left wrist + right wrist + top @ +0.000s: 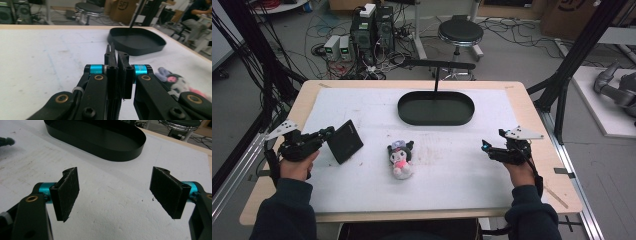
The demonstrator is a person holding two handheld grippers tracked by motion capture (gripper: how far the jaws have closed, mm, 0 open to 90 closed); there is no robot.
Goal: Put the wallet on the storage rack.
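Black oval tray (436, 108) on a white surface (362, 185) edged in pale wood. Plush toy (401, 157): black, white, pink. Flat black square (345, 141); right gripper (113, 195) black, cyan joints.

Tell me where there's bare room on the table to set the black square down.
Free: the white mat left of the black tray, and the stretch between the plush toy and the right gripper. Crowded: between the left gripper and the toy.

Cut off and hidden parts

The plush toy (178, 83) is half hidden behind the left gripper (117, 75); the black tray (97, 137) runs past the right gripper view's top edge.
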